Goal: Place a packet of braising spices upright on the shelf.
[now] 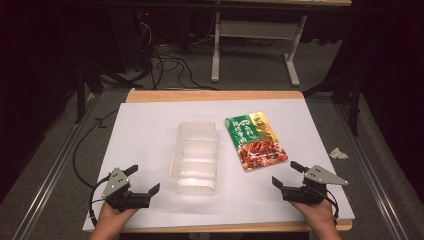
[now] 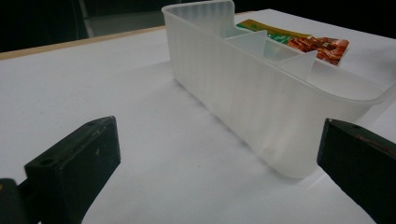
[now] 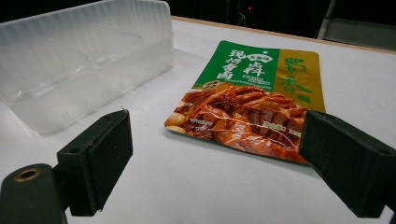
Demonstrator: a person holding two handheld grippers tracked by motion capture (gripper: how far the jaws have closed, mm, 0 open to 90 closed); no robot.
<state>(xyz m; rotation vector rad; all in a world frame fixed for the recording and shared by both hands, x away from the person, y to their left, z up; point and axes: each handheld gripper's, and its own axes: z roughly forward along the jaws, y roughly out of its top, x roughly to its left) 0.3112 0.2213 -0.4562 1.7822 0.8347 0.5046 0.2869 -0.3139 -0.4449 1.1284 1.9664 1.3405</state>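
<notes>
A clear plastic container (image 1: 195, 157) with inner dividers stands in the middle of the white table (image 1: 150, 125). To its right lies a flat green, gold and red food pouch (image 1: 255, 140). My left gripper (image 1: 145, 179) rests near the front left, open, with nothing between its jaws; in the left gripper view the container (image 2: 243, 88) stands just ahead and to the right. My right gripper (image 1: 289, 174) sits at the front right, open and empty, pointing at the pouch (image 3: 252, 102), which lies a short way beyond its jaws; the container (image 3: 79, 60) shows at the left there.
A crumpled white scrap (image 1: 338, 153) lies on the floor right of the table. Cables and a white frame stand (image 1: 255, 45) are on the floor beyond the far edge. A black cable (image 1: 80, 150) trails off the left side.
</notes>
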